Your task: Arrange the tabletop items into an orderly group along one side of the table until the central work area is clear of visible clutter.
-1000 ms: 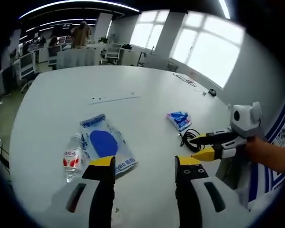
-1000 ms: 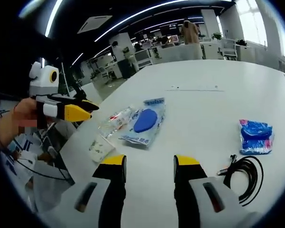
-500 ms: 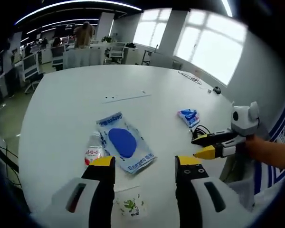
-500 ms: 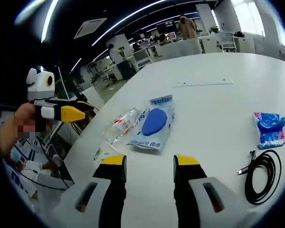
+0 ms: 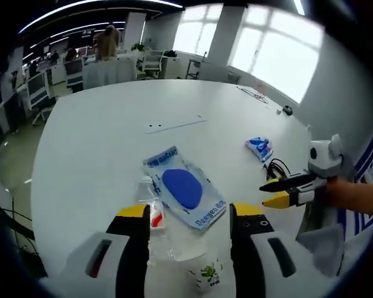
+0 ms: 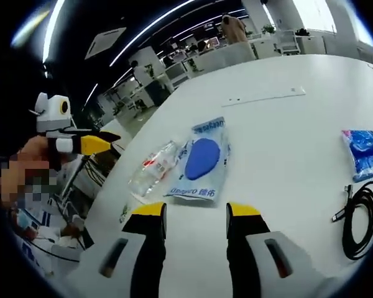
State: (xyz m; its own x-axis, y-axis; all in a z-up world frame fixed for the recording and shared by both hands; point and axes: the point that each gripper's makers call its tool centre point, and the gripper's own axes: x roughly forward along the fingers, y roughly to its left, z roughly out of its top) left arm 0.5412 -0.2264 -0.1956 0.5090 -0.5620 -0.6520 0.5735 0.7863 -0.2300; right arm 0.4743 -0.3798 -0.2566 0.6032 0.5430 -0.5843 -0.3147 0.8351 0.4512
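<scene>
- Table [image 5: 99, 124]: white, round-edged, carrying all items
- Left gripper [image 5: 189, 217]: jaws wide apart, nothing held, hovering over the near edge above the bottle and cup; seen from the right gripper view at far left [image 6: 109, 144], its jaws look nearly together from the side
- Right gripper [image 6: 189, 214]: jaws wide apart, nothing held, over bare table near the pouch; in the left gripper view it sits at the right [image 5: 273, 191]
- Pouch [image 5: 185, 194]: clear, flat, with blue oval, lying just beyond the left jaws
- Bottle [image 5: 150, 211]: clear with red label, lying on its side, touching the pouch's left edge
- Cup [image 5: 202, 273]: paper with green print, on its side, nearest the left gripper
- Blue packet [image 5: 260, 148]: well apart to the right
- Cable [image 6: 360, 217]: black, coiled, just near of the packet
</scene>
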